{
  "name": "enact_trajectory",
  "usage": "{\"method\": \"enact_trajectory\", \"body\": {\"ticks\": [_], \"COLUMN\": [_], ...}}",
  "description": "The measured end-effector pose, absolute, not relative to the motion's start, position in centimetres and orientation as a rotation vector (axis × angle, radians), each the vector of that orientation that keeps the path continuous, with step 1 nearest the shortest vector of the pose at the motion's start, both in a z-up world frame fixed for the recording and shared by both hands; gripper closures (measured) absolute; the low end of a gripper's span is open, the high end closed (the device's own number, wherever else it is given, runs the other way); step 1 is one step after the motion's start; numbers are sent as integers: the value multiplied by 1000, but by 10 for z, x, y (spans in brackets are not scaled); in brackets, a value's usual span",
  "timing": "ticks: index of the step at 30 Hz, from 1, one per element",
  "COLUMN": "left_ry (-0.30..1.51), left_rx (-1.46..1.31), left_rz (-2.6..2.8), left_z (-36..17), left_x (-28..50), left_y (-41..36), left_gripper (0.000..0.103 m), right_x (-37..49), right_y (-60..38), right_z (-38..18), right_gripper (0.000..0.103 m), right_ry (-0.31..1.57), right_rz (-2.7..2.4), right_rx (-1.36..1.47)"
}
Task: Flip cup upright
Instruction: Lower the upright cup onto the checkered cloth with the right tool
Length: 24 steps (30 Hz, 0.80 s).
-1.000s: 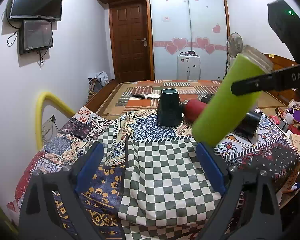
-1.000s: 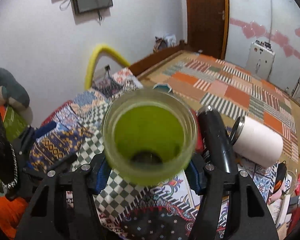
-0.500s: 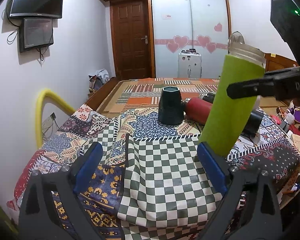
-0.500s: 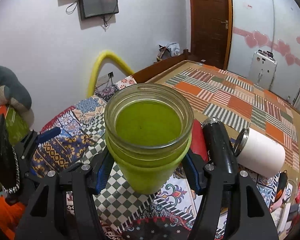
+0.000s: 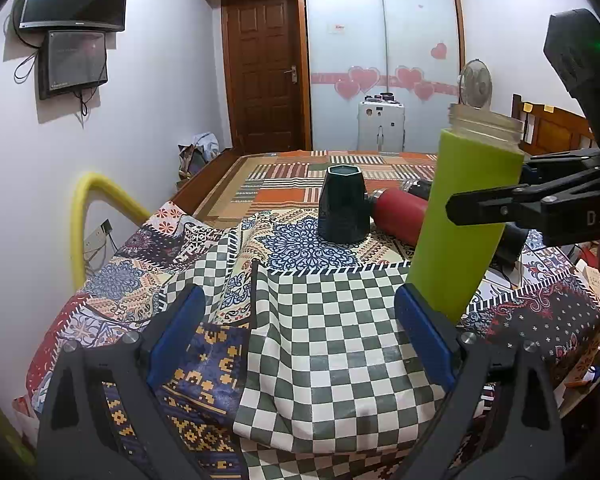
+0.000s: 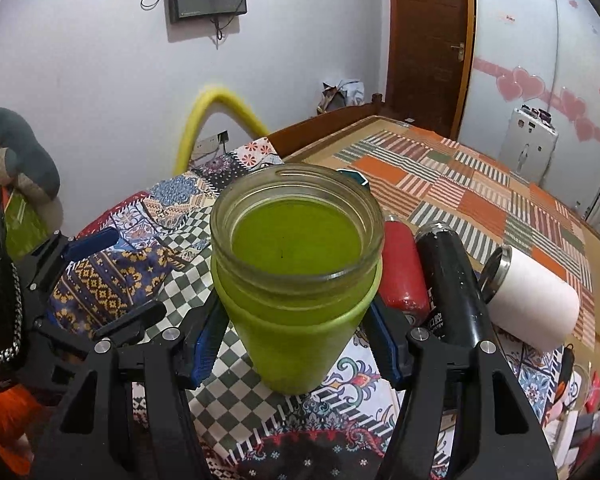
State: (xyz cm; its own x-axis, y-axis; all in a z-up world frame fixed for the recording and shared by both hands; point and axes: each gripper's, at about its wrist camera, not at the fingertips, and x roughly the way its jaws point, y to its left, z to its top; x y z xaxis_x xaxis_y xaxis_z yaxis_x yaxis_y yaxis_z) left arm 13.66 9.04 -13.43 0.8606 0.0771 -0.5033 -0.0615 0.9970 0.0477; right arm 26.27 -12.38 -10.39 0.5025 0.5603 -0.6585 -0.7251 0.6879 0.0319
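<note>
A tall lime-green cup (image 5: 462, 216) with a clear threaded rim is nearly upright, mouth up, tilted slightly right, its base at or just above the patterned cloth. My right gripper (image 6: 296, 332) is shut on the green cup (image 6: 296, 280), its blue pads pressing both sides of the body; in the left wrist view the right gripper (image 5: 512, 204) reaches in from the right. My left gripper (image 5: 300, 328) is open and empty, low over the checked cloth (image 5: 332, 344), left of the cup.
A dark blue faceted cup (image 5: 343, 204) stands mouth down behind. A red bottle (image 5: 400, 216), a black bottle (image 6: 448, 284) and a white bottle (image 6: 532, 300) lie on their sides beside it. A yellow hoop (image 5: 88, 216) is at the left wall.
The right gripper has turned the green cup from steeply tilted to nearly upright and lowered it toward the cloth. The left gripper has stayed put.
</note>
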Motion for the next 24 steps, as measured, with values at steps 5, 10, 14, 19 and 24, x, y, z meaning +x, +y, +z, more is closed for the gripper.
{"method": "enact_trajectory", "body": {"ticks": [5, 10, 14, 19, 24], "left_ry": [524, 516, 508, 475, 409], "left_rx": [31, 32, 32, 21, 7], "left_rz": [75, 81, 88, 81, 45], "left_z": [-134, -131, -126, -109, -81], "left_x": [137, 136, 133, 123, 103], "left_y": [89, 87, 86, 83, 73], "left_gripper": [6, 6, 6, 6, 6], "right_x": [264, 261, 259, 246, 215], "right_y": [-119, -116, -119, -136, -159], "right_z": [-105, -107, -106, -95, -73], "right_gripper": [43, 42, 42, 37, 37], "right_ry": [677, 656, 660, 621, 513], "right_rz": [782, 773, 780, 763, 711], "right_rx": [-256, -258, -226, -192, -159]}}
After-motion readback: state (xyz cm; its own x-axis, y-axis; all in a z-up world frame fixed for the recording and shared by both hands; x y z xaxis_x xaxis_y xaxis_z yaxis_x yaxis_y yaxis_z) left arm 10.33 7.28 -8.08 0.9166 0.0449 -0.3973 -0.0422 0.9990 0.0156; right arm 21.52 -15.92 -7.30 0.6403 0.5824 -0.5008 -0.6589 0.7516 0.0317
